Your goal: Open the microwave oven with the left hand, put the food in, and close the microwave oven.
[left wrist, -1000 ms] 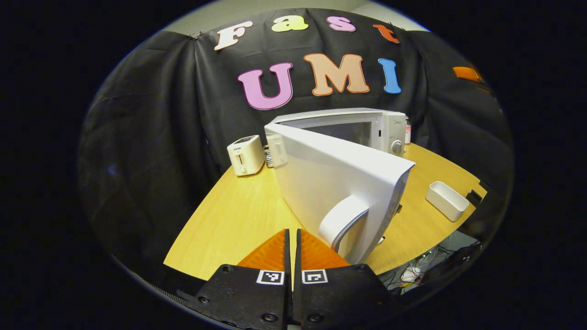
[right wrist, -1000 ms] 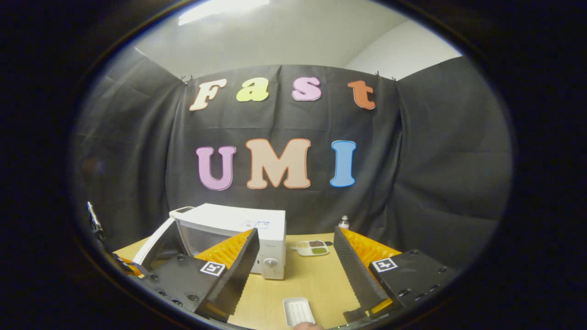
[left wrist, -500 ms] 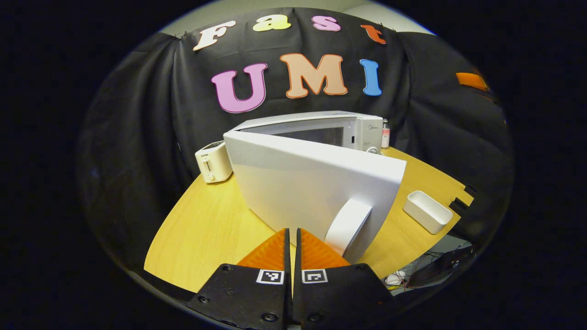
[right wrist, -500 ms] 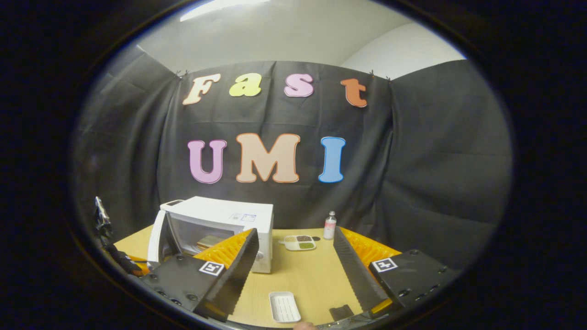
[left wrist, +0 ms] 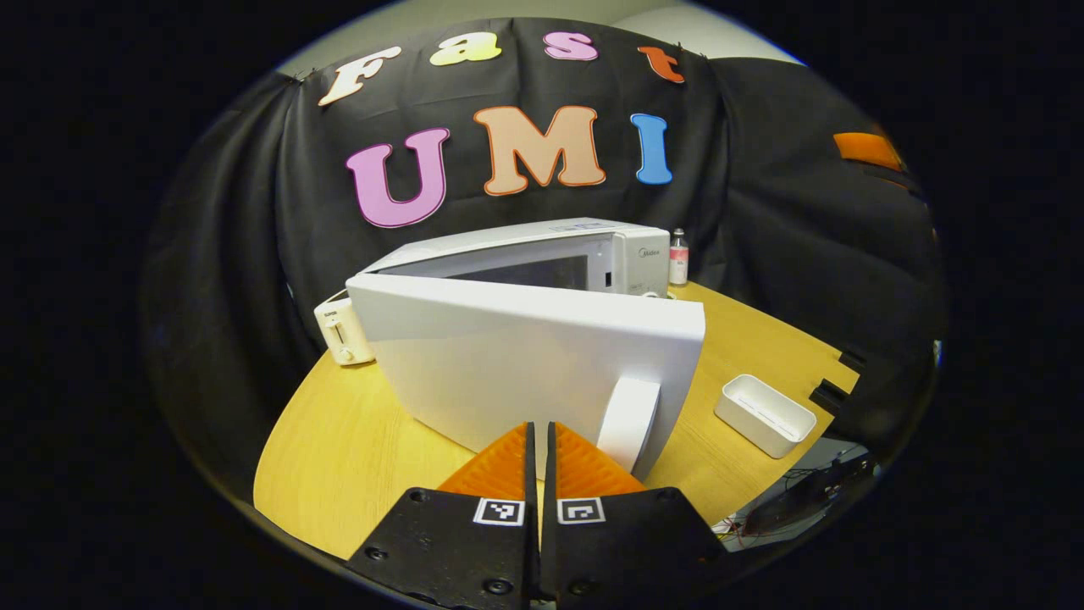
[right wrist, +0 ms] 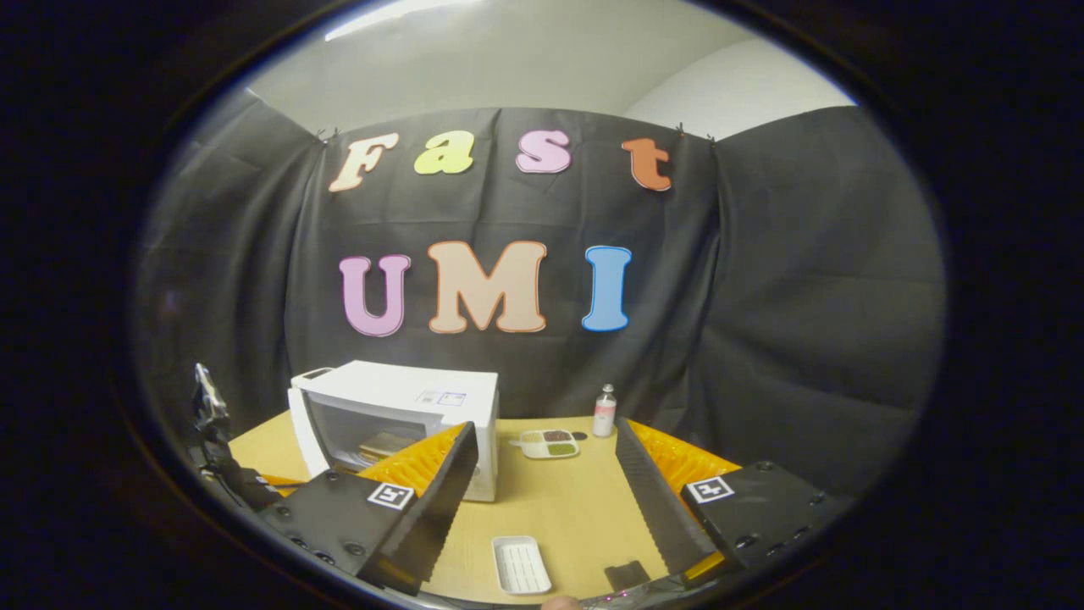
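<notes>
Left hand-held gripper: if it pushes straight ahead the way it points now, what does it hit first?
Most likely the microwave door. The left hand-held gripper, fingers shut, points at the door's outer face just left of the handle. The remaining gap is hard to judge.

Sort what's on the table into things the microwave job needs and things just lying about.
Job:
- white microwave oven, its white door part open
- food inside, seen in the right gripper view
- left gripper, orange fingers together

Lying about:
- cream toaster
- white rectangular tray
- small bottle
- divided snack dish
</notes>
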